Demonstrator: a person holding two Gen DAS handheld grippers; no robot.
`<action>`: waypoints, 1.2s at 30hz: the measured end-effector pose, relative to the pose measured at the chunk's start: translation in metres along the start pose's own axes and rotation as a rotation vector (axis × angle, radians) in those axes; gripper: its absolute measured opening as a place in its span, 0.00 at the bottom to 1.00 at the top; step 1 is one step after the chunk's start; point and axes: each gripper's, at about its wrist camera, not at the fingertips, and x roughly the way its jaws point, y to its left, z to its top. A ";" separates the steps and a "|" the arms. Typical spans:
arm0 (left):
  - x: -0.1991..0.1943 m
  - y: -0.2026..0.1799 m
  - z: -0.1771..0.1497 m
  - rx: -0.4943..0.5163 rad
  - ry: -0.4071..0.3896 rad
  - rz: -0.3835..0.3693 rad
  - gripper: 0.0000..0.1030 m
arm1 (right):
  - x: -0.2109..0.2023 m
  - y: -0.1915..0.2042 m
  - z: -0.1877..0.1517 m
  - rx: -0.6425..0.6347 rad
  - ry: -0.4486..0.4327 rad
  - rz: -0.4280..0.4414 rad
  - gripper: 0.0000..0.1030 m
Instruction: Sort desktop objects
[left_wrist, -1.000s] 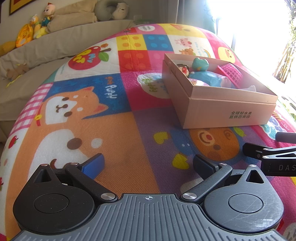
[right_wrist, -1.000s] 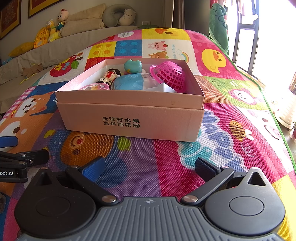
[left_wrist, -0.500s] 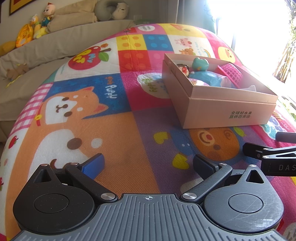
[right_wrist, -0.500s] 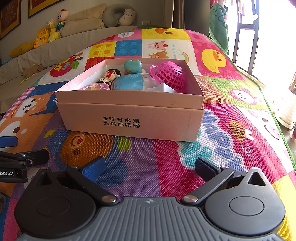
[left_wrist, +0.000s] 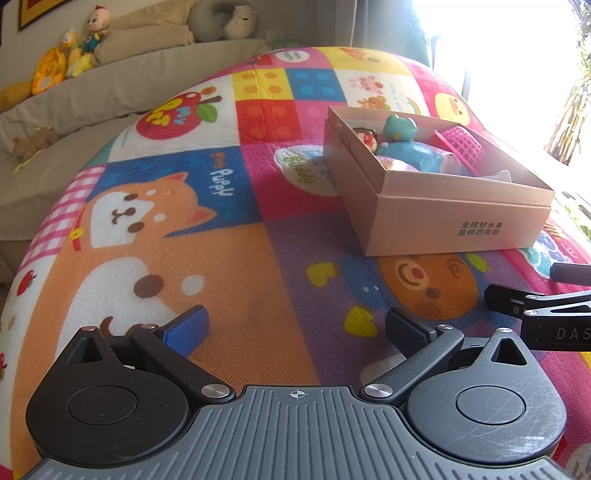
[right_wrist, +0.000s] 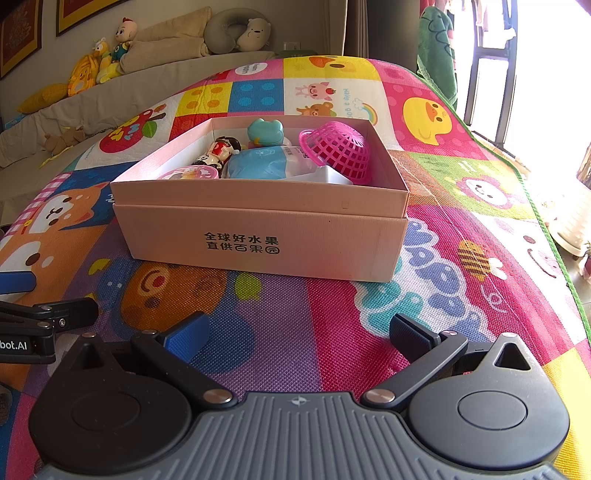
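Observation:
A pink cardboard box (right_wrist: 258, 240) (left_wrist: 454, 225) stands on the colourful play mat (right_wrist: 332, 314). Inside lie a teal frog toy (right_wrist: 265, 132), a small doll figure (right_wrist: 218, 151), a light-blue pack (right_wrist: 258, 166), a pink mesh basket (right_wrist: 338, 149) tipped on its side and a round pink item (right_wrist: 186, 172). My right gripper (right_wrist: 299, 334) hovers open over the mat in front of the box, nothing between its fingers. My left gripper (left_wrist: 295, 326) is open and empty too, left of the box. Each gripper shows at the edge of the other's view.
A beige sofa (right_wrist: 110, 92) with plush toys (right_wrist: 99, 62) and a neck pillow (right_wrist: 236, 33) runs along the back. A bright window and railing (right_wrist: 491, 74) lie to the right, past the mat's edge. The mat (left_wrist: 166, 221) left of the box carries only printed pictures.

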 end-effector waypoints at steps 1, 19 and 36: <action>0.000 0.000 0.000 0.000 0.000 0.000 1.00 | 0.000 0.000 0.000 0.000 0.000 0.000 1.00; 0.000 0.001 0.002 0.018 0.013 -0.019 1.00 | 0.000 0.000 0.000 0.000 0.000 0.000 1.00; 0.000 0.001 0.002 0.027 0.028 -0.026 1.00 | 0.000 0.000 0.000 0.000 0.000 0.001 1.00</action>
